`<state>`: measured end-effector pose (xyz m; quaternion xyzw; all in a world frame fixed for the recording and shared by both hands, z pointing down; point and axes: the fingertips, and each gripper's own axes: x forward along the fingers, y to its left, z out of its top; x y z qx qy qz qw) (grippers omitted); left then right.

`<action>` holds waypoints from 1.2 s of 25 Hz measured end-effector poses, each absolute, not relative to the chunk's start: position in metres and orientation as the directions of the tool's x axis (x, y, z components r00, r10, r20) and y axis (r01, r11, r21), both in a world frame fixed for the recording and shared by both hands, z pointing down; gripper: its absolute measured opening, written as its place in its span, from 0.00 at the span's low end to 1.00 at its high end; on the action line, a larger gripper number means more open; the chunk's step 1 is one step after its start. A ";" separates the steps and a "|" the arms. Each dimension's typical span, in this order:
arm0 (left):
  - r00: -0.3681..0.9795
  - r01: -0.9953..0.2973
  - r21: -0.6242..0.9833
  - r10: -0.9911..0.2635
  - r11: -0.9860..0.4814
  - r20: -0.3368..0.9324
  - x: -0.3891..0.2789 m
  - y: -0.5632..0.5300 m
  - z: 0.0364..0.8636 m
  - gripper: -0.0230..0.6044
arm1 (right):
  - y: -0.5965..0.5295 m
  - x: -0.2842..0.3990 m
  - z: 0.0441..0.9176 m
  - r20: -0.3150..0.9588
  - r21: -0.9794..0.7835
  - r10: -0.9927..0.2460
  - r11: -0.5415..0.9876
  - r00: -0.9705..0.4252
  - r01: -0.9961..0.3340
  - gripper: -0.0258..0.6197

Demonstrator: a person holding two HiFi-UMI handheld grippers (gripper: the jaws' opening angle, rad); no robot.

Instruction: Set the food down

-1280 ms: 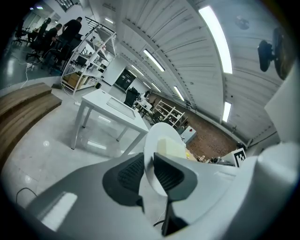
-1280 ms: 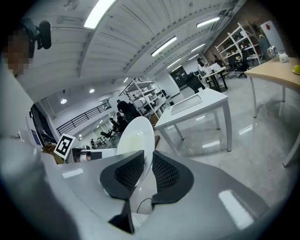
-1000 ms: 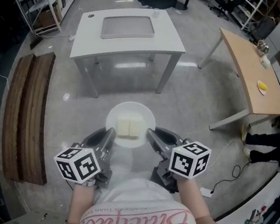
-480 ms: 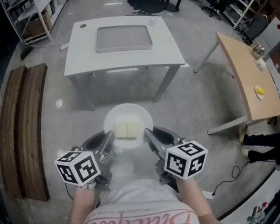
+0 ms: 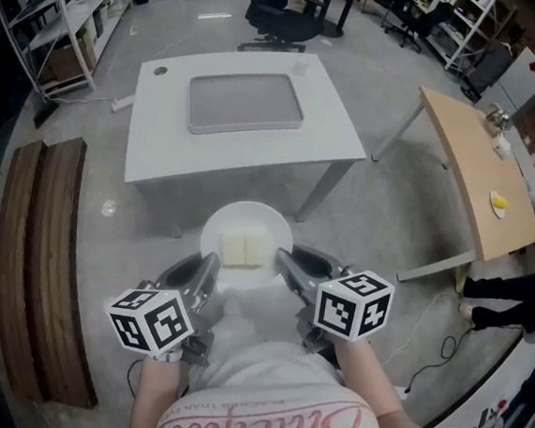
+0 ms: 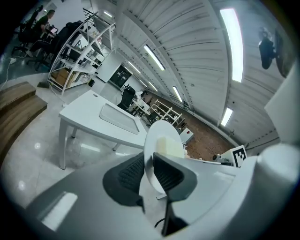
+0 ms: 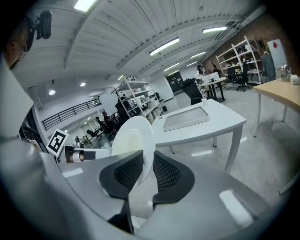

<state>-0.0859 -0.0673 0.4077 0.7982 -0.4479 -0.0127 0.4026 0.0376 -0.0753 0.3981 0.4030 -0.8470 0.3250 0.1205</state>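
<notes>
White plate (image 5: 248,218) of food (image 5: 245,248) gripped by left tool (image 5: 209,262), right tool (image 5: 283,255); table (image 5: 336,142) ahead.

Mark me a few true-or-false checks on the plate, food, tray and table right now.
1. The left gripper and right gripper both clamp the plate by its rim. True.
2. The plate rests on the white table. False: it is held in the air over the floor, short of the table.
3. The grey tray on the table has nothing in it. True.
4. The food is one round piece. False: two pale blocks lie side by side.
</notes>
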 end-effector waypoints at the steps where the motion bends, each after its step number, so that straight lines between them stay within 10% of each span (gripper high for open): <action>1: 0.602 -0.706 0.650 -0.723 -0.282 0.339 -0.088 -0.075 0.407 0.13 | -0.082 0.035 0.397 0.463 -0.454 -0.608 0.463 -0.645 -0.762 0.15; 30: 0.596 -0.742 0.598 -0.706 -0.303 0.382 -0.086 -0.200 0.413 0.12 | -0.210 0.036 0.417 0.466 -0.465 -0.604 0.455 -0.647 -0.760 0.16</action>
